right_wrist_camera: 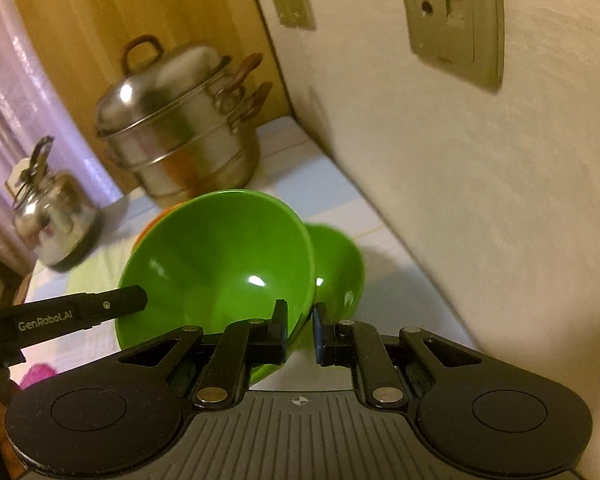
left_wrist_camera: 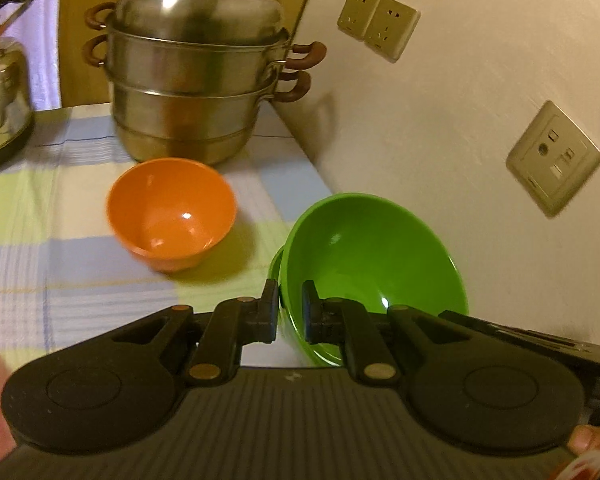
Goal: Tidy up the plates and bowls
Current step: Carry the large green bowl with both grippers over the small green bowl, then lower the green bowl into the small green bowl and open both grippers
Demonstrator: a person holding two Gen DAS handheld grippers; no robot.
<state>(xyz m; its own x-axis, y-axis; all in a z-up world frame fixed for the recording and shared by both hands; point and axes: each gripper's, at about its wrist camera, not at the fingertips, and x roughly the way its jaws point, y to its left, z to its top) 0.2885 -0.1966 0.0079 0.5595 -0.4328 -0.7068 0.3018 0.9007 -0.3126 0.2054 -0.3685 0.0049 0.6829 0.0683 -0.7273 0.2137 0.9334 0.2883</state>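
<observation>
A green bowl (left_wrist_camera: 372,264) hangs tilted above the checked tablecloth (left_wrist_camera: 40,264), its inside facing me. My left gripper (left_wrist_camera: 290,304) is shut on its near left rim, one finger inside the bowl and one outside. The right wrist view shows the same green bowl (right_wrist_camera: 220,264), with my right gripper (right_wrist_camera: 300,322) shut on its right rim. The left gripper's black body (right_wrist_camera: 80,314) reaches in from the left there. An orange bowl (left_wrist_camera: 172,212) stands upright on the cloth to the left of the green one. In the right wrist view only a sliver of the orange bowl (right_wrist_camera: 156,216) shows behind the green rim.
A tall steel steamer pot (left_wrist_camera: 196,80) with brown handles stands at the back by the corner. A steel kettle (left_wrist_camera: 0,92) is at the far left. The white wall with socket plates (left_wrist_camera: 554,158) runs close along the table's right edge.
</observation>
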